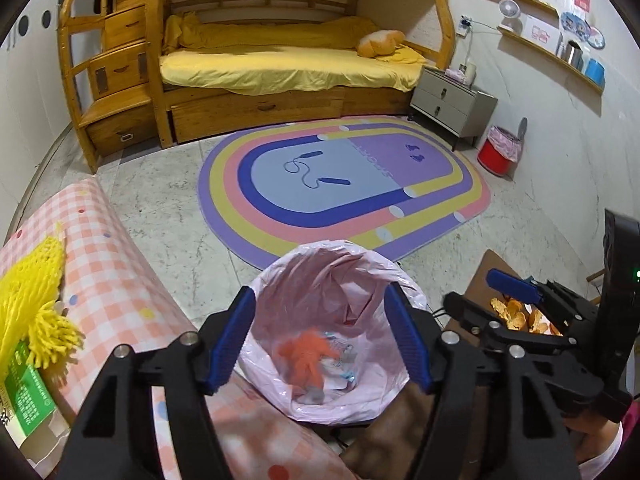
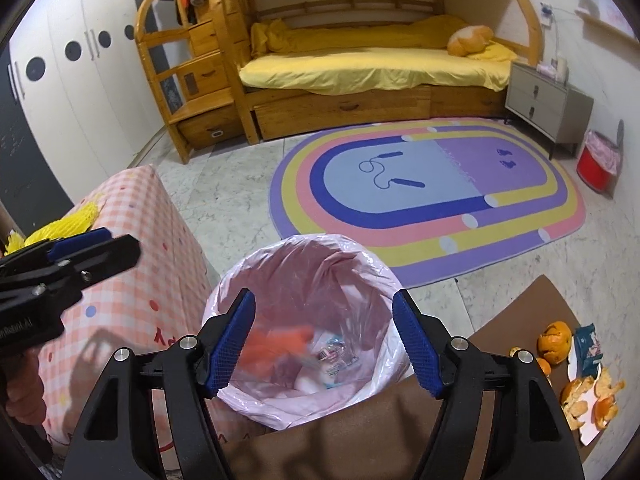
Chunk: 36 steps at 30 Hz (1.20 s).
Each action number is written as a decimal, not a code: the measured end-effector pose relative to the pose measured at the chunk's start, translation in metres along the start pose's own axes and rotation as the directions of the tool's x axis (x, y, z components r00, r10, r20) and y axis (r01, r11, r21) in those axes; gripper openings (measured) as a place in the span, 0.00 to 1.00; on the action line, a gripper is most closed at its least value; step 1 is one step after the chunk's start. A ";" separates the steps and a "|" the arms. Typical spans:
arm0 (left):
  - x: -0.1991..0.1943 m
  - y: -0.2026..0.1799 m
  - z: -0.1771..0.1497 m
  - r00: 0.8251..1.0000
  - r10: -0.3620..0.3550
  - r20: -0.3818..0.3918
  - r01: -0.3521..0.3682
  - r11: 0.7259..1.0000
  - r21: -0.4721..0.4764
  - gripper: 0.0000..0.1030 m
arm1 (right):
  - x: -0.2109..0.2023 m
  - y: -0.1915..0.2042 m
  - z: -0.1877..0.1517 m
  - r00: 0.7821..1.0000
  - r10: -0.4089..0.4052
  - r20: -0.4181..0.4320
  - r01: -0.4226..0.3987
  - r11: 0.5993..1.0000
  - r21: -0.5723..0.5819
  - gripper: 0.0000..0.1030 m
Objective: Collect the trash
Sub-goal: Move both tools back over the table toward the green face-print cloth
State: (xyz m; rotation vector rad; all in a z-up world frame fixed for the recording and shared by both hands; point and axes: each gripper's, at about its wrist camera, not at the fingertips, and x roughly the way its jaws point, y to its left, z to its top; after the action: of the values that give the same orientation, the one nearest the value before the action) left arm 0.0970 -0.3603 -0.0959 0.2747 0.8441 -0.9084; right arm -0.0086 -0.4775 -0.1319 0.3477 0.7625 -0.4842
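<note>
Between our two grippers stands the round bin lined with a thin pink plastic bag (image 1: 320, 276), an orange net and small wrappers at its bottom. A pink checked cloth-covered table (image 1: 116, 280) with yellow foam fruit netting (image 1: 32, 280) flanks it on one side; orange peels on white paper (image 2: 592, 396) lie on the brown table (image 2: 520, 312) on the other. Our left gripper (image 1: 320, 344) and right gripper (image 2: 324, 344) both tilt downward over the bin's mouth, fingers released, nothing between them.
</note>
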 end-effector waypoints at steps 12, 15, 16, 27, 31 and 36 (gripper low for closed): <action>-0.078 0.033 -0.027 0.989 0.121 0.080 -0.114 0.990 -0.086 0.63 | -0.066 0.024 -0.002 0.996 0.065 0.066 -0.064 0.998 -0.008 0.69; -0.109 0.040 -0.037 0.982 0.151 0.110 -0.138 0.984 -0.116 0.63 | -0.086 0.043 -0.003 0.992 0.099 0.082 -0.095 0.994 -0.048 0.69; -0.119 0.043 -0.042 0.981 0.155 0.119 -0.139 0.982 -0.126 0.63 | -0.092 0.050 -0.003 0.990 0.112 0.085 -0.107 0.992 -0.065 0.69; -0.200 0.096 -0.104 0.948 0.293 0.124 -0.251 0.929 -0.272 0.63 | -0.131 0.150 -0.017 0.962 0.266 0.065 -0.241 0.934 -0.266 0.69; -0.223 0.122 -0.131 0.925 0.365 0.108 -0.315 0.893 -0.322 0.64 | -0.130 0.183 -0.025 0.953 0.302 0.037 -0.275 0.908 -0.316 0.69; -0.241 0.151 -0.167 0.890 0.450 0.069 -0.395 0.839 -0.375 0.64 | -0.125 0.217 -0.034 0.944 0.331 0.002 -0.308 0.880 -0.362 0.67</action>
State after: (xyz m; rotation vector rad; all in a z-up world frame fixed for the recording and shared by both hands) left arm 0.0487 -0.0380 -0.0452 0.0688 0.7448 -0.3442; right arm 0.0100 -0.2445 -0.0364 0.1115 0.6973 -0.0379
